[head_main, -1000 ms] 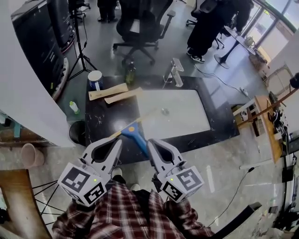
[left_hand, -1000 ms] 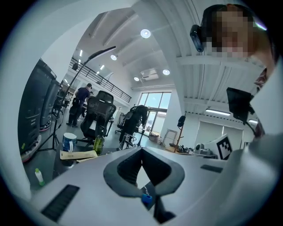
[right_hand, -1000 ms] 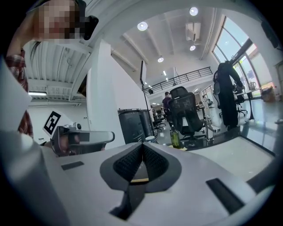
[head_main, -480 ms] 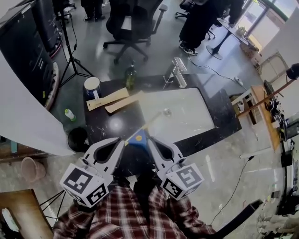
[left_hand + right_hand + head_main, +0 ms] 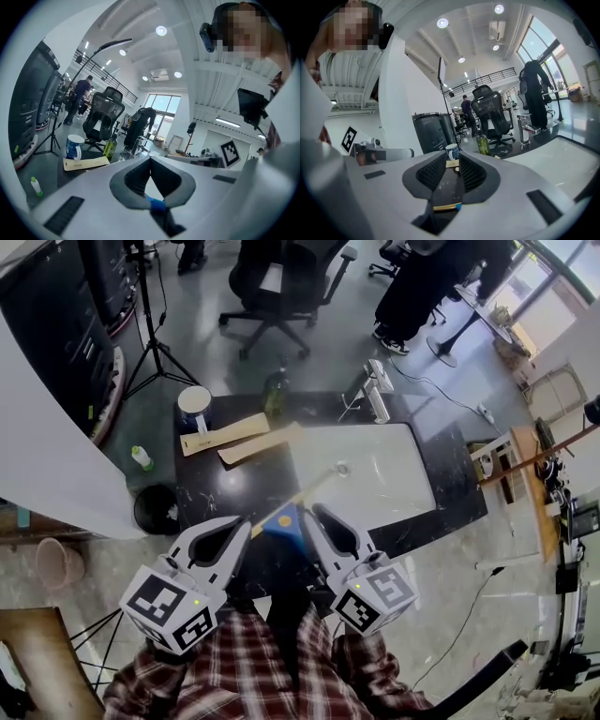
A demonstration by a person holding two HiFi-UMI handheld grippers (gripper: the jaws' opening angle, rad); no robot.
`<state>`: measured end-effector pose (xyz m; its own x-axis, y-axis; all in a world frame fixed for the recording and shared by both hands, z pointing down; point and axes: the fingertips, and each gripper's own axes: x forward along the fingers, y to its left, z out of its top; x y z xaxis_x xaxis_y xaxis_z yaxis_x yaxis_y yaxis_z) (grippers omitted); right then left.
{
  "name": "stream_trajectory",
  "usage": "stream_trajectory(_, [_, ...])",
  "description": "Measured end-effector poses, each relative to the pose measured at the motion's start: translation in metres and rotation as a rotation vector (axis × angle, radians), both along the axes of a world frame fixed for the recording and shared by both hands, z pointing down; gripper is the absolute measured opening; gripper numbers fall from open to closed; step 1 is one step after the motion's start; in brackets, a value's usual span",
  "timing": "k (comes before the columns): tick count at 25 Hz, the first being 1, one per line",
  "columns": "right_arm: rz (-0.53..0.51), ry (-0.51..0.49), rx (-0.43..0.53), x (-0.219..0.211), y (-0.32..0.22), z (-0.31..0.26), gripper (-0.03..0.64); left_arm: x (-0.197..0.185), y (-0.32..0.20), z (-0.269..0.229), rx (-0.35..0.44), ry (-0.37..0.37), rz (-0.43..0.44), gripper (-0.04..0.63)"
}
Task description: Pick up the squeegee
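Hovering side by side at the near edge of a dark counter (image 5: 220, 488), the 2 claws flank the squeegee (image 5: 284, 519). Its blue head lies just right of the left claw (image 5: 246, 521) and just left of the right claw (image 5: 312, 512). Its pale handle runs away from both tips toward a white sink (image 5: 375, 474).

In the left gripper view the left claw's jaws meet at the tips and pinch nothing. A blue sliver of the squeegee shows low down, through the opening near the jaw roots.

In the right gripper view the right claw's jaws have just been opening and stand a narrow slot apart, the pads pressing on nothing. Dark counter fills the slot, with a yellow-and-blue edge of the squeegee at its root. Well beyond these tips stands a mug (image 5: 451, 151), a green bottle (image 5: 483, 143) to its right.
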<state>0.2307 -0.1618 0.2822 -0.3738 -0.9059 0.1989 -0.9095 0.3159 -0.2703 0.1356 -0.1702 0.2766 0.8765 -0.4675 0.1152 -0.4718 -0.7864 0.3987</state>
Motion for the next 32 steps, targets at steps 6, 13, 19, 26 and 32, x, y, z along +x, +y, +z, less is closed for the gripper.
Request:
stream_trajectory(6, [-0.009, -0.03, 0.03, 0.005, -0.002, -0.008, 0.167, 0.0, -0.003, 0.004, -0.012, 0.0, -0.012, 0.011])
stream_trajectory(13, [-0.033, 0.013, 0.026, 0.01, -0.002, -0.008, 0.202, 0.006, -0.003, 0.005, -0.013, 0.001, -0.003, 0.011])
stream_trajectory(19, [-0.177, 0.188, -0.162, 0.004, 0.002, 0.03, 0.202, 0.007, -0.001, 0.009, -0.022, 0.003, 0.002, 0.011])
stream_trajectory(26, [-0.327, 0.414, -0.42, 0.004, 0.007, 0.101, 0.202, -0.005, -0.001, 0.017, -0.045, 0.019, -0.035, 0.011])
stream_trajectory(32, [-0.346, 0.504, -0.613, 0.016, 0.015, 0.155, 0.202, -0.018, -0.006, 0.033, -0.054, 0.011, -0.082, 0.011])
